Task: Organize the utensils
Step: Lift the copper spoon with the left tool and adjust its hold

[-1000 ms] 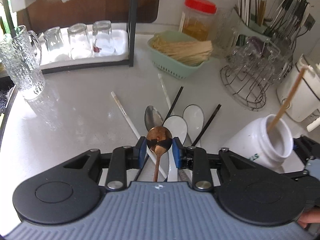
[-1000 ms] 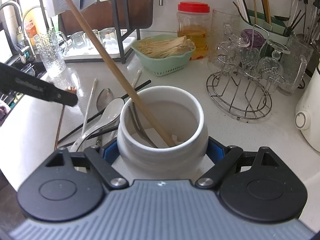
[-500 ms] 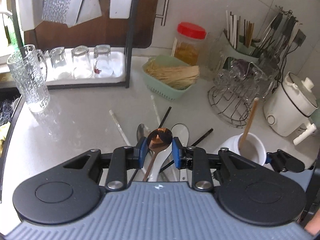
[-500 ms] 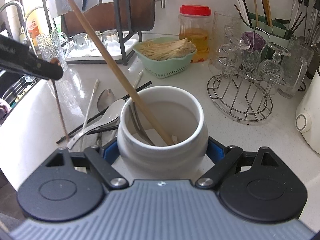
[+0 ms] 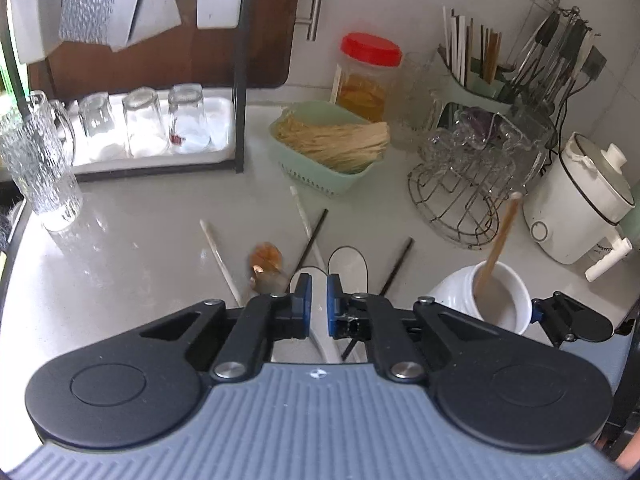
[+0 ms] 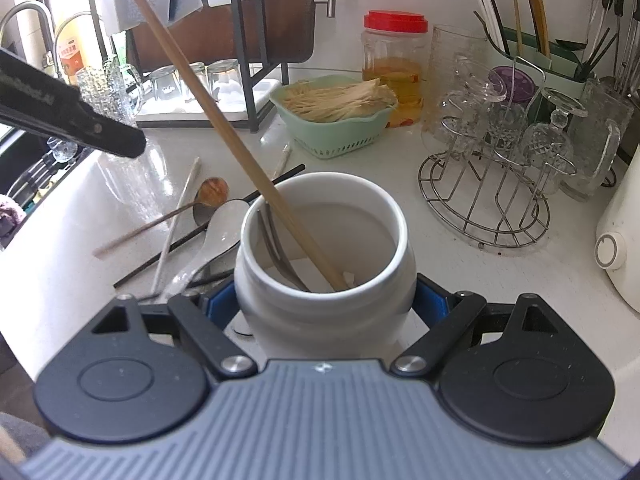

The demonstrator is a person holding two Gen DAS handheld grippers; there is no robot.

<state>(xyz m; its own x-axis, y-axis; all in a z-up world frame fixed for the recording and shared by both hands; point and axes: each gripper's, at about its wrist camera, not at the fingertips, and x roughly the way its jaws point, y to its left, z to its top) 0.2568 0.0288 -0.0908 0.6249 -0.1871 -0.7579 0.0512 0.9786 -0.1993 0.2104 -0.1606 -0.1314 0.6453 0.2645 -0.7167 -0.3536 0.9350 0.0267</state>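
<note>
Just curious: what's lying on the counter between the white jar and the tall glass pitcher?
Loose utensils: a copper spoon, white spoon, black and white chopsticks. The right wrist view shows it best.

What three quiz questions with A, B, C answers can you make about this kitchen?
1. Where is the long wooden stick?
A. Leaning in the white jar
B. Flat on the counter
C. In the green basket

2. What colour is the plastic jar lid?
A. Blue
B. Red
C. Yellow

3. What is the right gripper doing?
A. Clamping the white jar
B. Hanging open over the counter
C. Holding a glass

Answers:
1. A: its lower end sits inside the jar and it rests against the rim.
2. B: the screw lid is bright red.
3. A: its blue pads press on both sides of the jar.
</note>
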